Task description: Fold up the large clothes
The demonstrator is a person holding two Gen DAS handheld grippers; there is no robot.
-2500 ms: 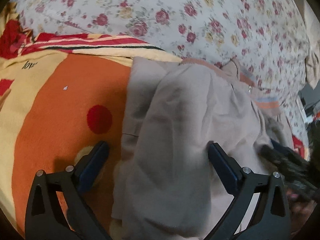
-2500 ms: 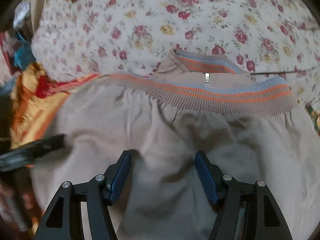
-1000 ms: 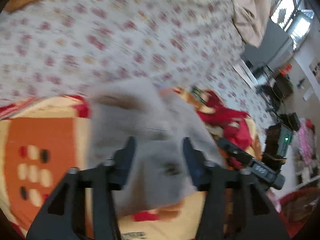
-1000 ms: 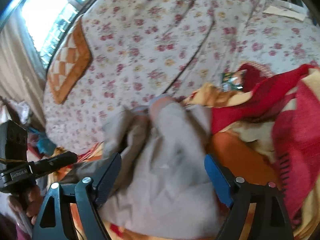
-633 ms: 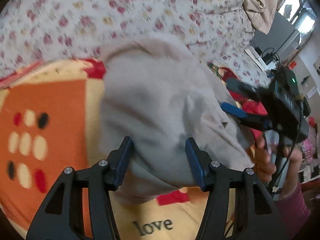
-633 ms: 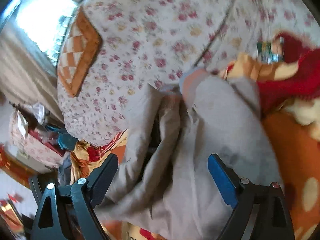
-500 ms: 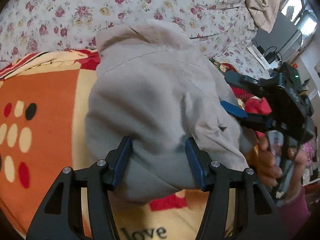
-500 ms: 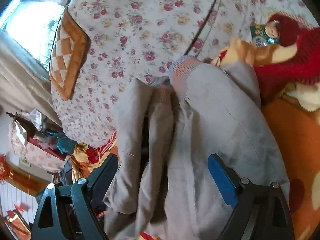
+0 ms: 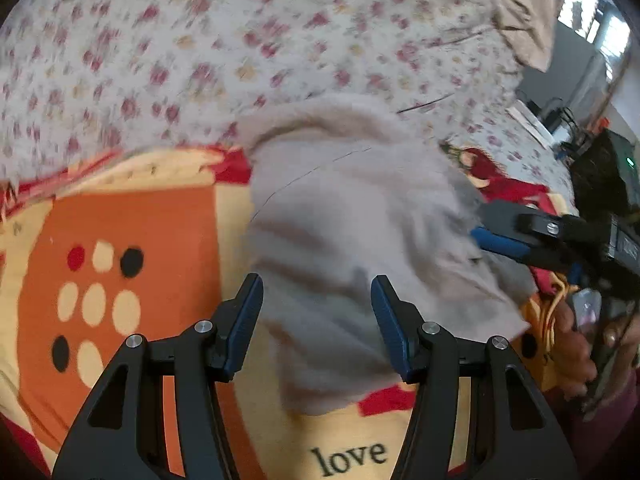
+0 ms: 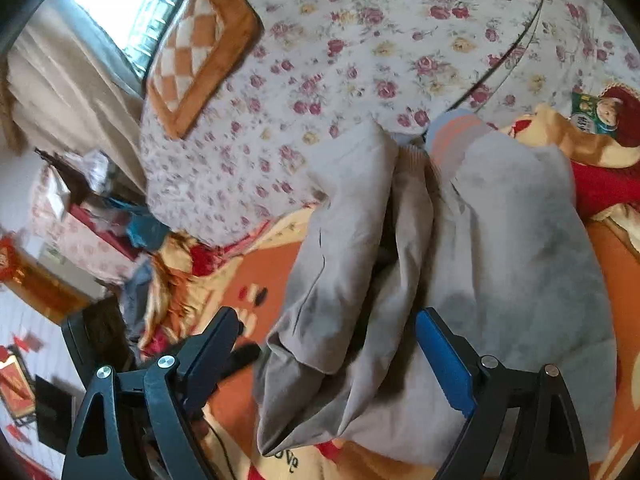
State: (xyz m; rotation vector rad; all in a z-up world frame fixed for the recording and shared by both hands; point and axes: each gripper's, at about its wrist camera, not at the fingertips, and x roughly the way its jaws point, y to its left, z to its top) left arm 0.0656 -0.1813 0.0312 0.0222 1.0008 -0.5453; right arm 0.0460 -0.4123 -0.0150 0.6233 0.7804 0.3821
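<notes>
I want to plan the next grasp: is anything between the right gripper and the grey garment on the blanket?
Nothing visible is. The right gripper stands open right at the folded grey garment, with its folds between the jaws. The left gripper comes from another side, so it does not block the way.

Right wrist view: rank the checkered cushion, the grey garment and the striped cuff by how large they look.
1. Grey garment, by far the largest, though it also lies nearest the camera.
2. Checkered cushion, farther back on the floral bedspread, so its true size is unsure.
3. Striped cuff, smallest.
</notes>
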